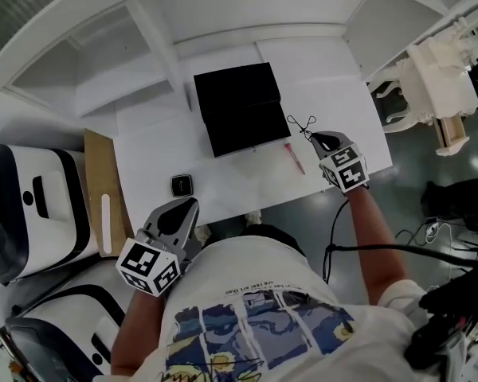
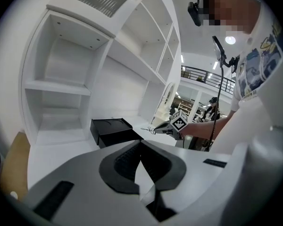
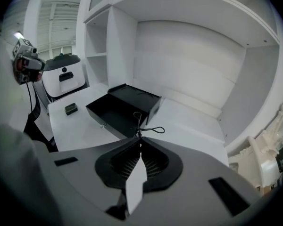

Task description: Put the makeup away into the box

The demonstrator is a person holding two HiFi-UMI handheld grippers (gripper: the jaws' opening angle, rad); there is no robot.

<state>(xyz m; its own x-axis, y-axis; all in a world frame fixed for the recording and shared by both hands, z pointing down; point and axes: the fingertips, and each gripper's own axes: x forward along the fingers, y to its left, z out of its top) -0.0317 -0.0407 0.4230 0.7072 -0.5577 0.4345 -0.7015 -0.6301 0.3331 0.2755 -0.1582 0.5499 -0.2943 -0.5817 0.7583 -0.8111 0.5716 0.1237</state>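
A black box [image 1: 264,127] lies open on the white table [image 1: 151,157], its lid [image 1: 235,88] behind it. My right gripper [image 1: 310,137] hangs just right of the box, shut on a thin black wire-like item [image 1: 300,123] whose loops stick out past the tips [image 3: 150,129], over the box's [image 3: 114,115] near corner. A pink pencil-like stick [image 1: 293,157] lies on the table below that gripper. A small dark compact [image 1: 182,185] sits near the table's front edge. My left gripper [image 1: 191,204] is just below the compact, shut with nothing in it. The left gripper view shows the box [image 2: 108,127] and right gripper [image 2: 154,130].
White shelving [image 1: 247,14] rises behind the table. A brown board [image 1: 103,183] with a white strip leans at the table's left, beside white machines [image 1: 32,205]. Ornate white furniture [image 1: 434,78] and dark cables [image 1: 454,237] stand at the right.
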